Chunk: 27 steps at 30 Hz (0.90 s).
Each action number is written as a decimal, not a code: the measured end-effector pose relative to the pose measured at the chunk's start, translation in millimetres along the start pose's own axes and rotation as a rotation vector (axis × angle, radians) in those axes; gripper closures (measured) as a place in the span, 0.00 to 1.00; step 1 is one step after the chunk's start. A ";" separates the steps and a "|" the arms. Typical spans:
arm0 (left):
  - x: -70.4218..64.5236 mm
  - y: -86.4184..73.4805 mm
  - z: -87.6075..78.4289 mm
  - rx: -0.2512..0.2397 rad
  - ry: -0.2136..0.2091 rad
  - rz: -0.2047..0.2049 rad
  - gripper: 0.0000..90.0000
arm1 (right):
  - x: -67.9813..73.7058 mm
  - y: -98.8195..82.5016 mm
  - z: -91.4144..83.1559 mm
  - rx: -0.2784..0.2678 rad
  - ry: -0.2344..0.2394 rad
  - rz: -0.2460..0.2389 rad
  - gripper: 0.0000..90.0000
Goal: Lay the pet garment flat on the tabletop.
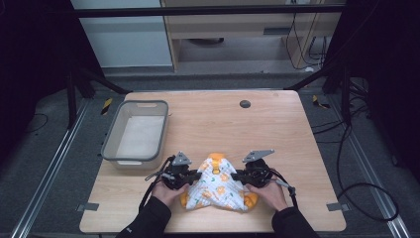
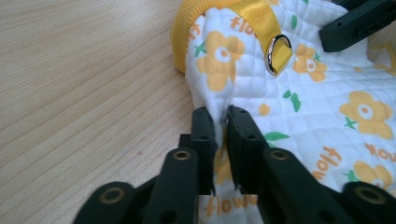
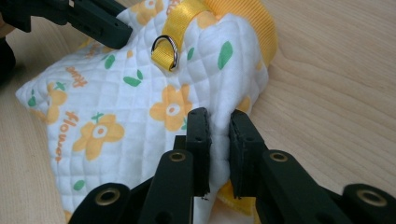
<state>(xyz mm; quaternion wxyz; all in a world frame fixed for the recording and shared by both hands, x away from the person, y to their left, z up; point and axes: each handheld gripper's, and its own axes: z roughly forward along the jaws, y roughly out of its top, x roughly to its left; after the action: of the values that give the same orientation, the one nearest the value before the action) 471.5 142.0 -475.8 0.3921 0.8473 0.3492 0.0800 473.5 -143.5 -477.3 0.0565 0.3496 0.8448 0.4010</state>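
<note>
A small quilted white garment (image 1: 216, 184) printed with orange flowers lies on the wooden table (image 1: 208, 124) near its front edge. It has yellow ribbed trim (image 2: 187, 28) and a yellow strap with a metal ring (image 2: 278, 50). My left gripper (image 1: 179, 174) pinches the garment's left edge; its jaws are shut on a fold of the fabric (image 2: 221, 122). My right gripper (image 1: 251, 173) pinches the opposite edge, its jaws shut on the white fabric (image 3: 219, 135). The strap's metal ring (image 3: 166, 49) faces up between the two grippers.
A grey plastic bin (image 1: 136, 131) with a pale lining stands at the table's left, just behind my left gripper. A small dark round hole (image 1: 244, 104) marks the tabletop farther back. Bare wood stretches behind and to the right of the garment.
</note>
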 end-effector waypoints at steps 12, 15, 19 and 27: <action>-18.9 12.8 -41.3 -0.132 -0.017 0.050 0.98 | 15.8 1.7 -38.7 -0.166 0.034 -0.002 0.90; -24.4 17.7 -53.6 -0.166 -0.018 0.065 0.98 | 21.4 4.4 -48.9 -0.205 0.035 -0.015 0.90; -29.6 23.1 -63.8 -0.198 -0.019 0.079 0.98 | 28.0 9.1 -58.9 -0.236 0.029 -0.035 0.90; -37.4 44.8 -90.4 -0.289 -0.003 0.104 0.98 | 37.6 28.5 -86.5 -0.340 0.021 -0.070 0.90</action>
<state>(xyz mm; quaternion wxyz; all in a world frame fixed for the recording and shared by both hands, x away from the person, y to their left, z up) 430.4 152.5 -376.9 0.5061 0.7990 0.2891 0.1483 428.4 -162.3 -391.7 0.1200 0.3011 0.7769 0.5398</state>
